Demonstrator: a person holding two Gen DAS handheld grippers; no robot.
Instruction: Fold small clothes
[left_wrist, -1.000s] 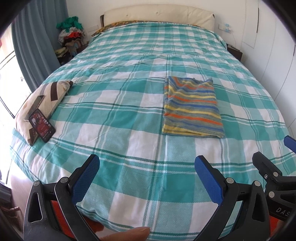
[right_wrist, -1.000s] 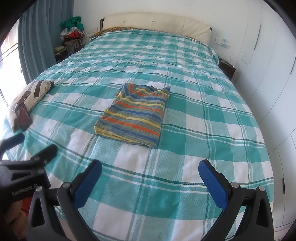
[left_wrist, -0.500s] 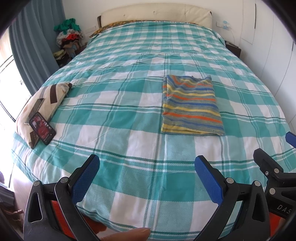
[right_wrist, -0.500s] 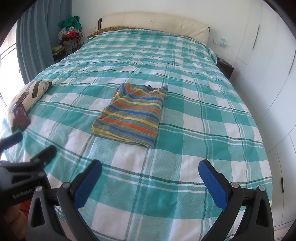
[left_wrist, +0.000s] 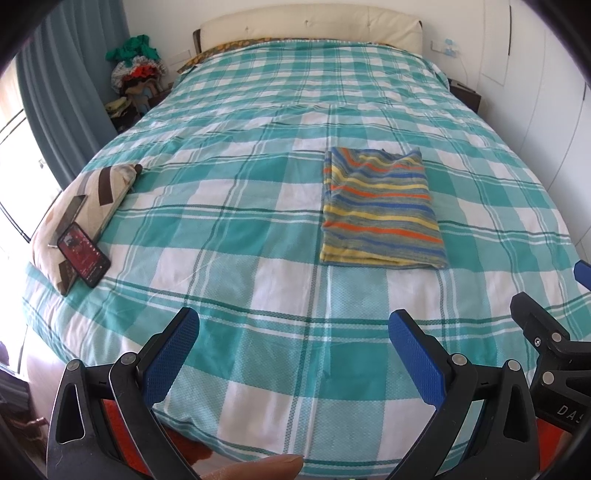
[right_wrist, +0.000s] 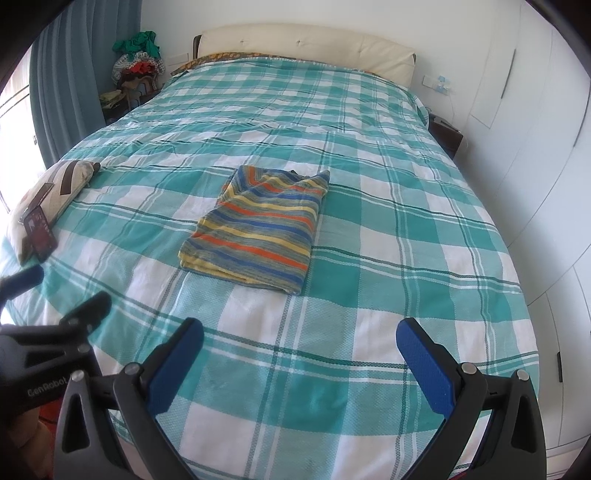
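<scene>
one folded striped garment (left_wrist: 380, 210) on bed (left_wrist: 236, 206); two grippers, left gripper (left_wrist: 291, 339) and right gripper (right_wrist: 300, 349), both agape.

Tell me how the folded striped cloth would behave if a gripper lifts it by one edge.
The striped cloth looks soft, so it would probably droop and unfold. Its stacked layers may slide apart. It seems light, lying flat on the bedspread.

Open plaid bedspread (left_wrist: 236, 229) around the folded striped garment (left_wrist: 380, 218), pillow (left_wrist: 85, 206) and phone (left_wrist: 84, 254) well apart at the left edge
</scene>
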